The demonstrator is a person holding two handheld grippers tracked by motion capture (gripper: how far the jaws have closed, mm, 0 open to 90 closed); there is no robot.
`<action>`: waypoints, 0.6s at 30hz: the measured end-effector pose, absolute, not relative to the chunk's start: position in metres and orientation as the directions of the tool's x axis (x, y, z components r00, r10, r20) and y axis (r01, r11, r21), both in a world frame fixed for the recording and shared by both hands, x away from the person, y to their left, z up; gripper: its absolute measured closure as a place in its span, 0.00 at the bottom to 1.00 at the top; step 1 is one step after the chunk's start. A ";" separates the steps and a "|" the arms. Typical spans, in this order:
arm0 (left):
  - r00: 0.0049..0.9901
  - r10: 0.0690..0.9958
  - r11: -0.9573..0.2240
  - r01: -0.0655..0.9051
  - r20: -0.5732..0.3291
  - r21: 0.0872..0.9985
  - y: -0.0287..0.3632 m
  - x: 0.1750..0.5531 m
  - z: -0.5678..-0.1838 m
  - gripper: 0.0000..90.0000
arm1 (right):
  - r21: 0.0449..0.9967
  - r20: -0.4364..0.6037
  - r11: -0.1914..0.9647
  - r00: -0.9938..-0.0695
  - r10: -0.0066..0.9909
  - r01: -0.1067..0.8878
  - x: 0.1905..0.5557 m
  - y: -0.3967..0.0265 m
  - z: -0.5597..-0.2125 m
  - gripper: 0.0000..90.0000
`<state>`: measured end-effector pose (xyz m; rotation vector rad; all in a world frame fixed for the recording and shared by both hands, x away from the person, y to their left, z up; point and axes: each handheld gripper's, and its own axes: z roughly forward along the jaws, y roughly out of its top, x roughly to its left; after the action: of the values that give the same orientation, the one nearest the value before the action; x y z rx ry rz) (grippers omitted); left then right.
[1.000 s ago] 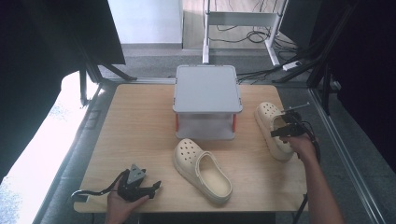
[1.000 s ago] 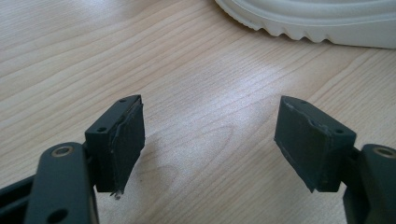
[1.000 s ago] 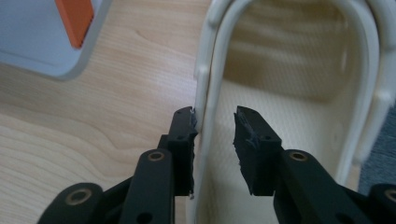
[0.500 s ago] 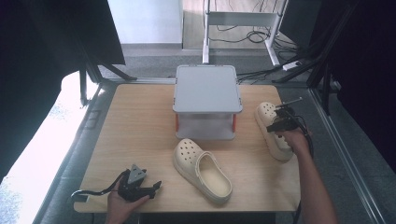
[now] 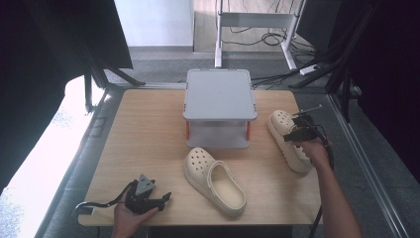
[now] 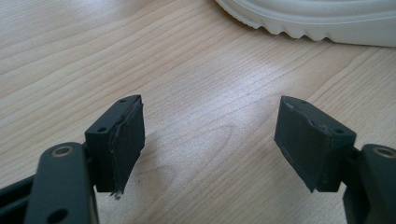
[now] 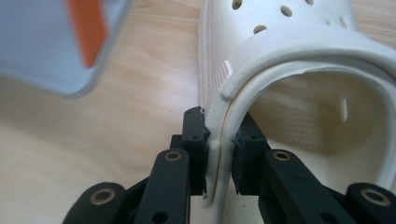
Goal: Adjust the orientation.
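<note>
Your right gripper (image 7: 218, 156) has its fingers (image 7: 194, 135) closed tight on the side wall of a cream clog (image 7: 299, 74), one finger outside the wall and the other inside the opening; the wall is pinched thin between them. In the high view that same gripper (image 5: 299, 130) sits over the clog (image 5: 289, 141) just to the right of the grey stand (image 5: 220, 94), with your right hand (image 5: 313, 148) behind it above the clog's heel end. The clog's toe, with its vent holes, points away from you, and its sole appears to be on the wooden surface (image 5: 143, 129), though the grip hides the near edge. An orange leg of the stand (image 7: 88, 28) shows blurred beside it in the right gripper view.

Your left gripper (image 6: 208, 140) has its fingers (image 6: 119, 140) spread wide with nothing between them, low over bare wood. In the high view it (image 5: 148, 198) lies in your left hand (image 5: 131, 218), well in front of the stand and off to its left. A second cream clog (image 5: 214, 181) lies directly in front of the stand, opening up, toe toward the stand; its ridged sole edge (image 6: 317, 21) shows beyond your left fingers, apart from them.
</note>
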<state>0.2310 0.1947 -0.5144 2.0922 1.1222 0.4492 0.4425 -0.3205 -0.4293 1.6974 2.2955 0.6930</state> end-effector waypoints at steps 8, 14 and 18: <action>0.561 0.827 -0.365 0.579 -0.031 0.729 0.195 0.231 -0.513 0.28 | 0.525 0.080 0.327 -0.428 0.900 0.786 0.396 -0.306 -0.417 0.87; 0.562 0.827 -0.367 0.580 -0.030 0.727 0.195 0.231 -0.514 0.28 | 0.559 0.059 0.389 -0.503 0.862 0.732 0.367 -0.292 -0.411 0.87; 0.562 0.826 -0.367 0.581 -0.032 0.726 0.194 0.231 -0.514 0.28 | 0.572 0.053 0.424 -0.547 0.836 0.703 0.354 -0.279 -0.409 0.87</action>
<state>0.2310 0.1943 -0.5143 2.0884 1.1238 0.4439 0.3538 -0.2792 -0.4086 1.3454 2.4393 0.8056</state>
